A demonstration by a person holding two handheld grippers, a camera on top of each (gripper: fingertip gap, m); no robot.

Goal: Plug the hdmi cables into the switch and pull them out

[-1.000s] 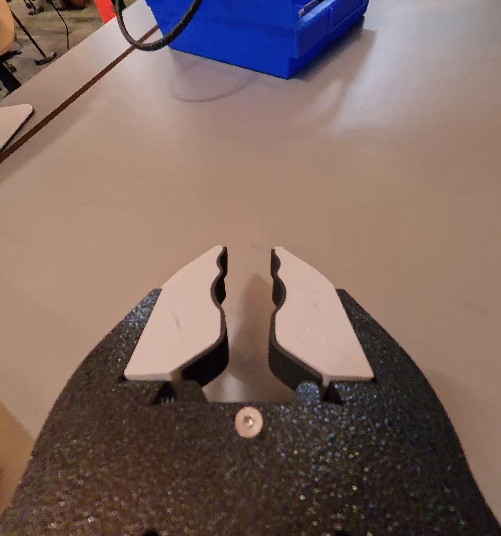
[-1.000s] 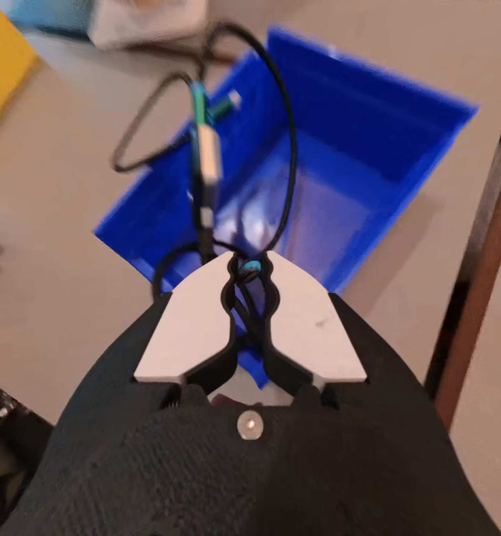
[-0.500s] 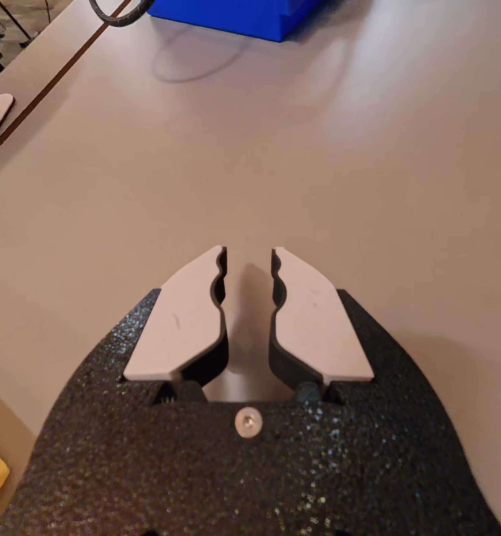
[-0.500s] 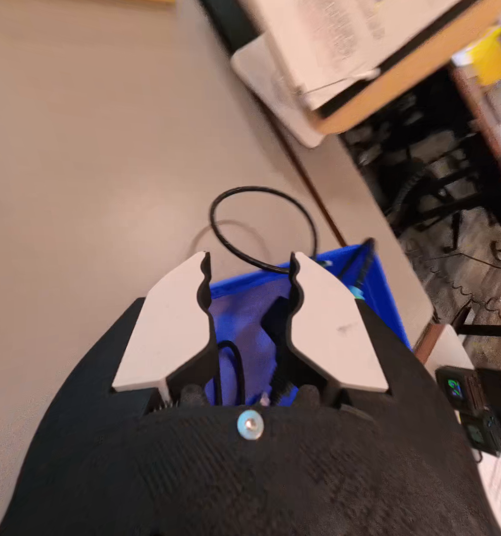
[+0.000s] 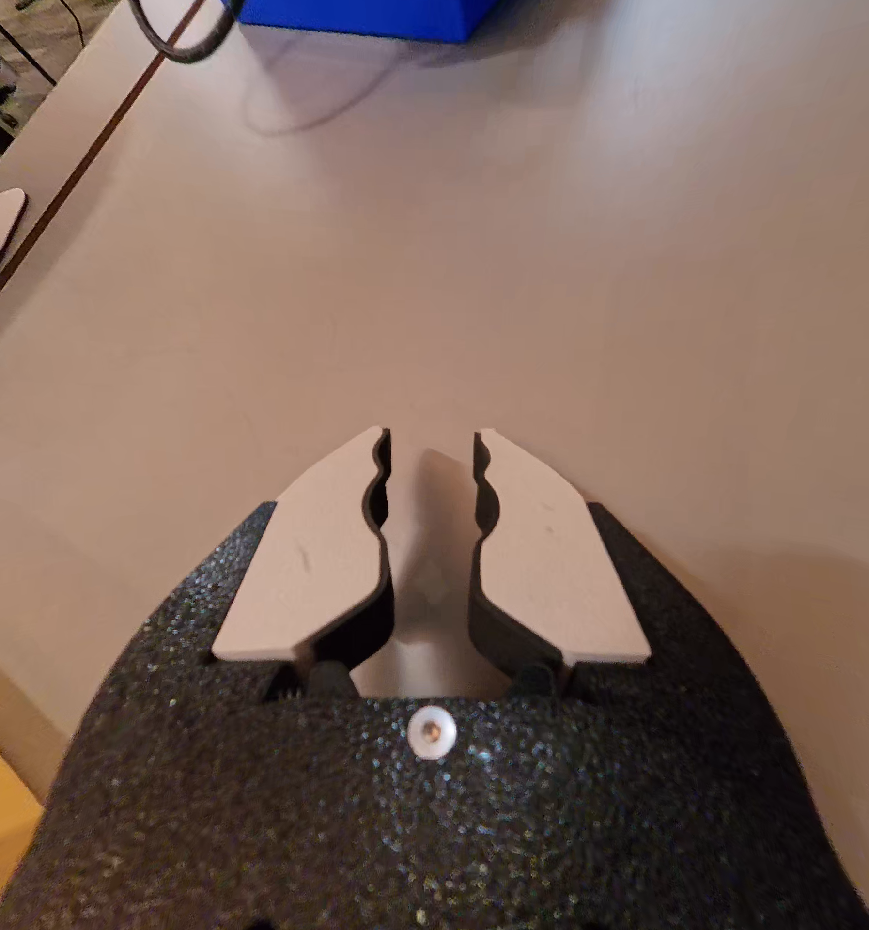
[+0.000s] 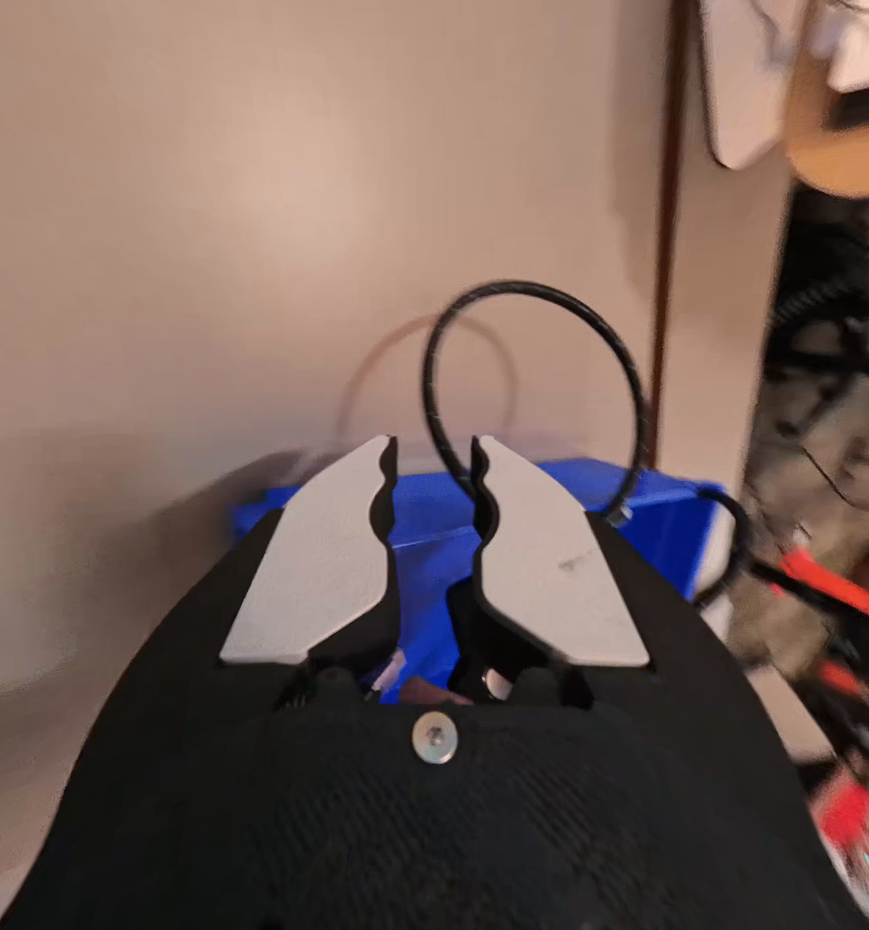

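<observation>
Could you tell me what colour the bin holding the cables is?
The bin is bright blue, clearest in the right wrist view.

Left tool: pale grey finger plates over black inner edges; black body with glittery speckle; silver screw
Right tool: pale grey finger plates, one with a small dark smudge; plain matt black body with fine ridged texture; silver screw
Table: plain beige, dark brown seam along left side
Bin: saturated blue, no pattern
Cable: black
Blurred clutter at far right: red-orange patches
</observation>
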